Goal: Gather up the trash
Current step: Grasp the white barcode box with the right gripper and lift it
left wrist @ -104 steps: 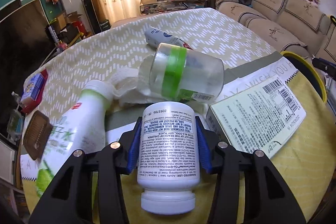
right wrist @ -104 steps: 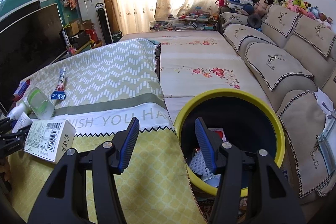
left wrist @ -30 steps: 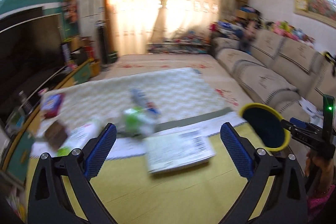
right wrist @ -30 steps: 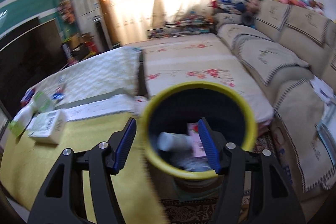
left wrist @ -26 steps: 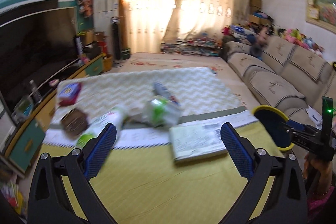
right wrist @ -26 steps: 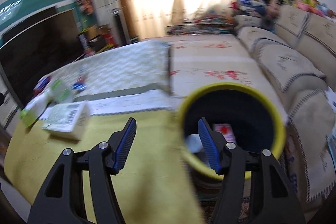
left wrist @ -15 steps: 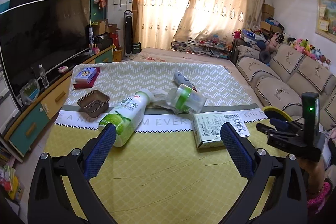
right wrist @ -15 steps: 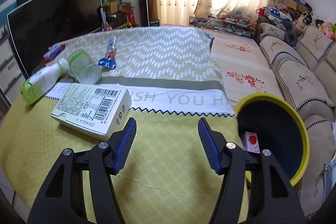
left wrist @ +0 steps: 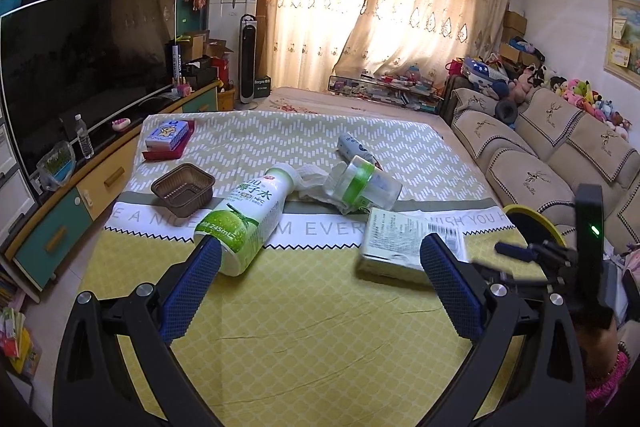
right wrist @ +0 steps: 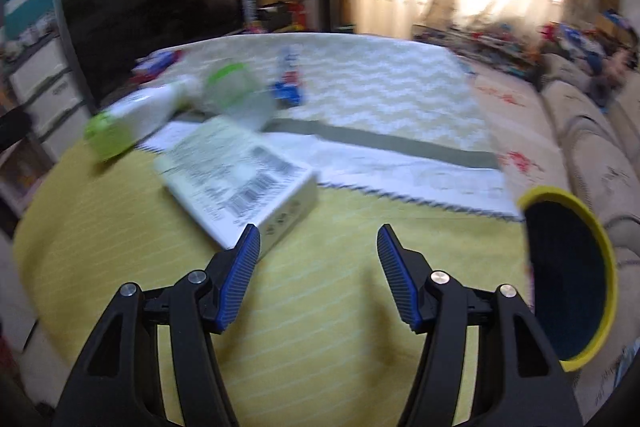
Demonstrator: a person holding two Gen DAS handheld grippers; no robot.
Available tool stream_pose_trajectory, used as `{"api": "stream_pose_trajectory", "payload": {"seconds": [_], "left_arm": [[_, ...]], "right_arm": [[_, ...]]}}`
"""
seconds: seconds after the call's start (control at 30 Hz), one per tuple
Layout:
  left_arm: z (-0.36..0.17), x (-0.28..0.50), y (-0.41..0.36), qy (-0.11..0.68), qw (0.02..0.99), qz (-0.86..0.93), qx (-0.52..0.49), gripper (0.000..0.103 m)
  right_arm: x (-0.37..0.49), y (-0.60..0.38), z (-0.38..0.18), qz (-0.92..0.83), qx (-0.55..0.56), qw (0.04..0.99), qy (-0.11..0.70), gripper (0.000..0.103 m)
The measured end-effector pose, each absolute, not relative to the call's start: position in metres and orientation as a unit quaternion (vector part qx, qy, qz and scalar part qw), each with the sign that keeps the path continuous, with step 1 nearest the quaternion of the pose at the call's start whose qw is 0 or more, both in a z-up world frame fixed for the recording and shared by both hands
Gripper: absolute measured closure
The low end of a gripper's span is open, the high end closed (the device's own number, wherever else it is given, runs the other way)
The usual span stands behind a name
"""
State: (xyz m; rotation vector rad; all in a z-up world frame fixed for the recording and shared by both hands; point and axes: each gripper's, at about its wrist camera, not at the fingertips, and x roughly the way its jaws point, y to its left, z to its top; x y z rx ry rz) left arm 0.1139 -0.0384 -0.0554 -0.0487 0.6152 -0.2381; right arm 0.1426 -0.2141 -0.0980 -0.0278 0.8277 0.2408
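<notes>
Both tongs are spread and hold nothing: the left gripper (left wrist: pixel 320 267) hovers over the yellow cloth (left wrist: pixel 304 323), the right gripper (right wrist: pixel 318 251) nears the cardboard box (right wrist: pixel 240 183) at its ten o'clock, and the yellow-rimmed trash bin (right wrist: pixel 568 275) sits at three o'clock.

Sunlit patterned curtains (left wrist: pixel 384 23) across far wall; large dark television (left wrist: pixel 80 55) on teal-and-yellow cabinet (left wrist: pixel 60 219) at left; white standing air conditioner (left wrist: pixel 234 15); beige sofa (left wrist: pixel 560 155) at right, plush toys (left wrist: pixel 588 99) along its back; framed picture (left wrist: pixel 624 39) on white wall.
</notes>
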Motion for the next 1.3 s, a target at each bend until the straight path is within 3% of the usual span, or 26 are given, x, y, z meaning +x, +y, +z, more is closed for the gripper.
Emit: {"api": "stream_pose_trajectory", "payload": {"seconds": [0.17,0.23,0.43,0.83,0.87,0.93,1.0,1.2,1.3], "left_arm": [[-0.053,0.113,-0.032,0.297,0.948,-0.112,-0.032,0.005],[-0.053,0.112,-0.029,0.295,0.949,-0.109,-0.033,0.005],[-0.057,0.111,-0.025,0.299,0.948,-0.106,-0.036,0.005],[-0.056,0.113,-0.028,0.301,0.946,-0.112,-0.036,0.005],[-0.056,0.113,-0.028,0.301,0.946,-0.112,-0.036,0.005],[-0.056,0.114,-0.027,0.302,0.946,-0.112,-0.036,0.005],[-0.057,0.115,-0.027,0.304,0.945,-0.113,-0.038,0.005],[-0.06,0.117,-0.027,0.309,0.943,-0.115,-0.04,0.005],[-0.06,0.117,-0.027,0.309,0.943,-0.115,-0.041,0.005]], "right_arm": [[0.127,-0.185,-0.086,0.233,-0.028,0.892,0.386,0.042],[0.131,-0.189,-0.084,0.212,-0.044,0.905,0.366,0.028],[0.151,-0.198,-0.093,0.22,-0.09,0.9,0.366,0.009],[0.195,-0.183,-0.118,0.252,-0.102,0.87,0.411,0.009],[0.197,-0.182,-0.12,0.257,-0.099,0.866,0.418,0.01],[0.196,-0.18,-0.119,0.26,-0.096,0.864,0.42,0.025],[0.193,-0.181,-0.119,0.258,-0.09,0.865,0.421,0.026],[0.174,-0.173,-0.119,0.276,-0.083,0.859,0.424,0.024],[0.173,-0.166,-0.123,0.275,-0.087,0.854,0.433,0.014]]}}
